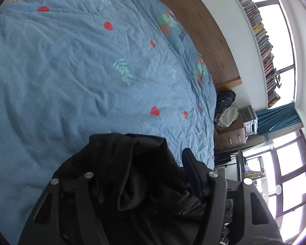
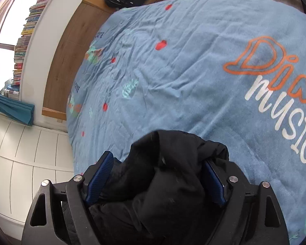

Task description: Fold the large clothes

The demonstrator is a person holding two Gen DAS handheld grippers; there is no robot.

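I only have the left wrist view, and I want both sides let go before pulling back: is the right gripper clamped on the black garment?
Observer: It doesn't look clamped. The right gripper has its jaws wide apart, with the black garment bunched loosely between the blue pads.
Operator: What lies ahead of it on the bed?
Observer: Big orange and white lettering printed on the blue bedspread, just beyond the garment.

Black garment (image 1: 132, 173), bunched and crumpled, lying on blue bedspread (image 1: 71, 71)
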